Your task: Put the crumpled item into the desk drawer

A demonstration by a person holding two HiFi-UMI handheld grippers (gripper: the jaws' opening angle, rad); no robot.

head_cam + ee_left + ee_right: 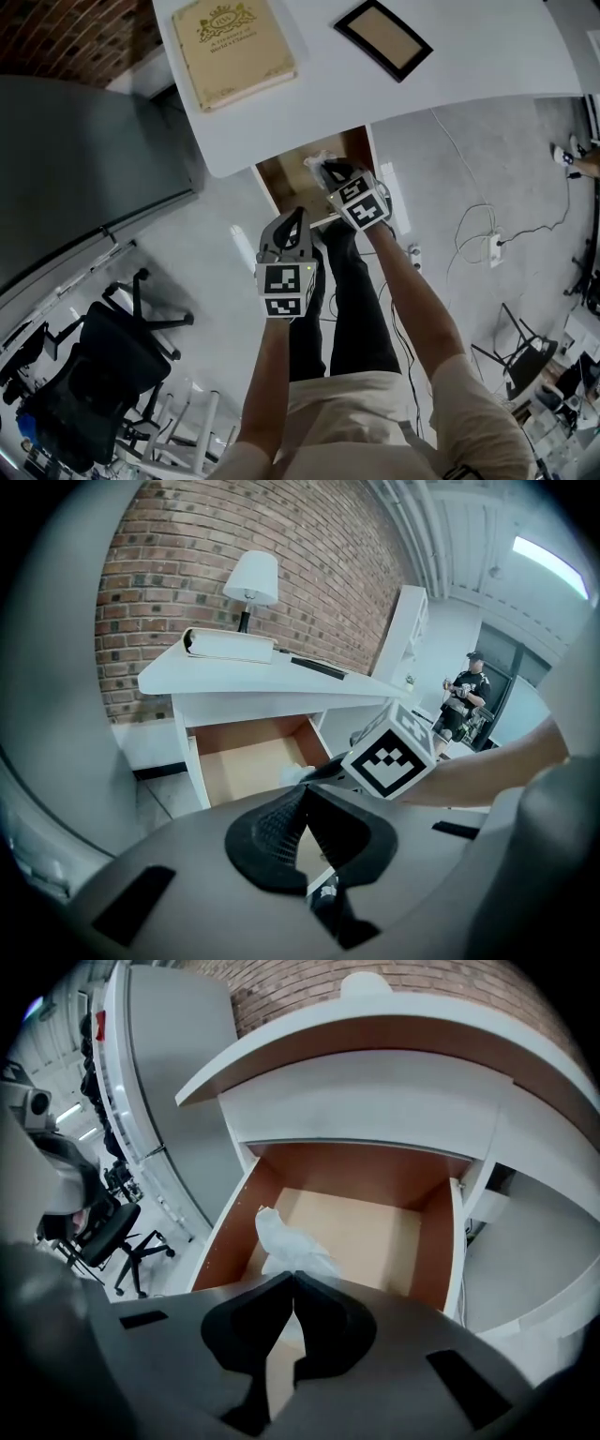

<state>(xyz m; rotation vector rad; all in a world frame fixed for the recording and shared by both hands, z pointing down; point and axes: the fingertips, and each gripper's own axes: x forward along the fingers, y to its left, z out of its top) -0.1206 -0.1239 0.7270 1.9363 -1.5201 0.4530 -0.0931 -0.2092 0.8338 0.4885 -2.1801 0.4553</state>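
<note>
The crumpled item (289, 1242) is a white wad of paper or film, pinched in my right gripper (293, 1279), which is shut on it. It hangs over the near left part of the open desk drawer (442, 1241), whose inside is brown and bare. In the head view the right gripper (328, 172) reaches over the drawer (281, 180) under the white desk (309, 103), with the wad (317, 160) at its tips. My left gripper (293, 220) stays behind, over the floor, shut on nothing. In the left gripper view, the left gripper (305, 794) faces the drawer (246, 761).
A tan book (232, 47) and a dark picture frame (382, 37) lie on the desk; a lamp (253, 578) stands at its back. A grey cabinet (84, 159) stands to the left, a black office chair (94, 375) behind me, cables (478, 234) to the right. A person (461, 700) stands far off.
</note>
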